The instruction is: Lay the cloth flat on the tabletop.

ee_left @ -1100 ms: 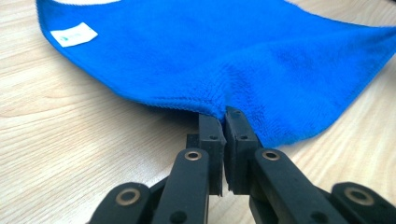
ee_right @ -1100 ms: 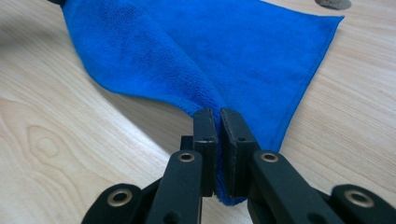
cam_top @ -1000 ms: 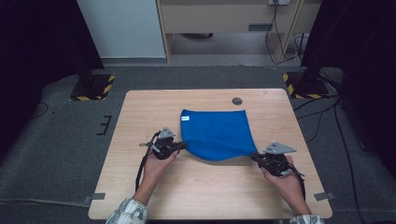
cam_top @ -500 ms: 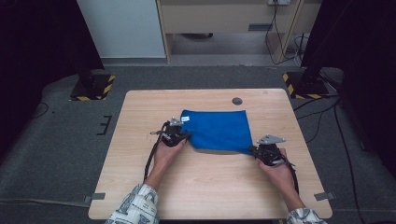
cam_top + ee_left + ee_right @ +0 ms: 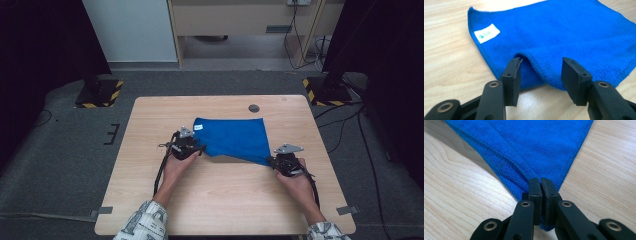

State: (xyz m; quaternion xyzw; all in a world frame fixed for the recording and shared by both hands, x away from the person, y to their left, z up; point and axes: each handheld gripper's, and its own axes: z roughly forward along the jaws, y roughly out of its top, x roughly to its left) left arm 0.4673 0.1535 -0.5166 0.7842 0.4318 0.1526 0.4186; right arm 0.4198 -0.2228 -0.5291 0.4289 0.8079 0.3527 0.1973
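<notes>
A blue cloth (image 5: 232, 139) with a small white label (image 5: 486, 33) lies folded on the wooden table (image 5: 150, 200). My left gripper (image 5: 196, 148) is at the cloth's near left corner; its jaws have just been opening and now stand apart, with a raised fold of the cloth (image 5: 541, 72) loose between them. My right gripper (image 5: 272, 161) is shut on the cloth's near right corner (image 5: 534, 170), which is pulled out into a point and lifted a little off the table.
A small dark round spot (image 5: 254, 108) sits near the table's far edge, behind the cloth. Bare wood lies in front of both hands. Dark stands with yellow-black striped bases (image 5: 100, 95) flank the table on the floor.
Both hands have carried the near edge of the cloth away from me, so the cloth is shorter. The left jaws, shut on the corner before, have parted and let it go.
</notes>
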